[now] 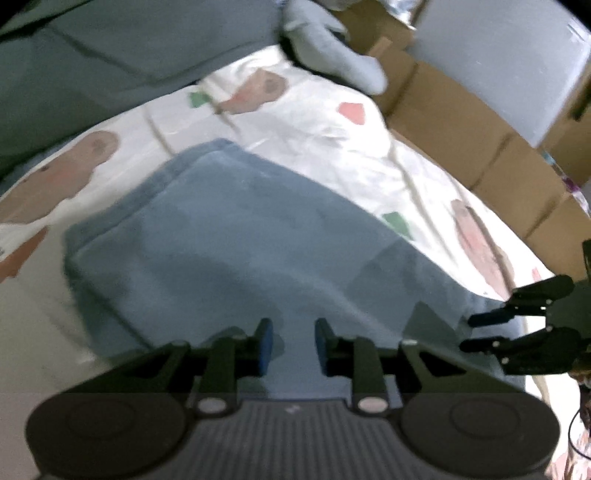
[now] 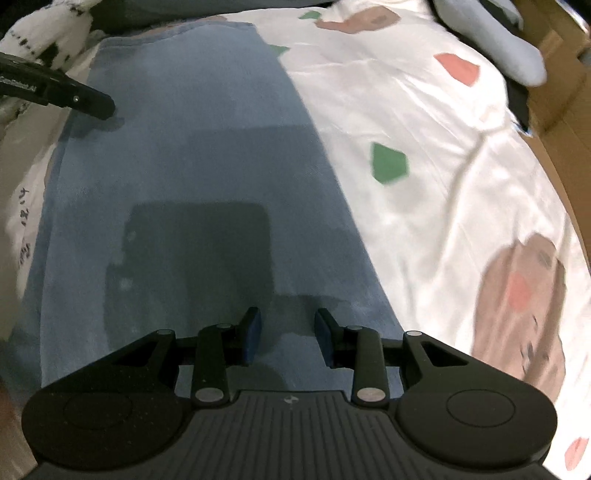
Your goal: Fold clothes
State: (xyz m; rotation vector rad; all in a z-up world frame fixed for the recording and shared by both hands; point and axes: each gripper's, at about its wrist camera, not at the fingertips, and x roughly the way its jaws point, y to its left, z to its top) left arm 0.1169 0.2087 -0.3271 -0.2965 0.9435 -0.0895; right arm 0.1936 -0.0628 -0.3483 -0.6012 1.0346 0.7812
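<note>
A blue garment lies folded flat in a long strip on a white printed bed sheet; it also shows in the right wrist view. My left gripper is open and empty, hovering over the garment's near edge. My right gripper is open and empty over the garment's near end. The right gripper shows at the right edge of the left wrist view. The left gripper's finger tip shows at the garment's left edge in the right wrist view.
Cardboard boxes stand beyond the bed's right edge. A pale blue soft item lies at the far end of the sheet, also in the right wrist view. A black-and-white cloth lies at far left. A grey cover lies beyond the sheet.
</note>
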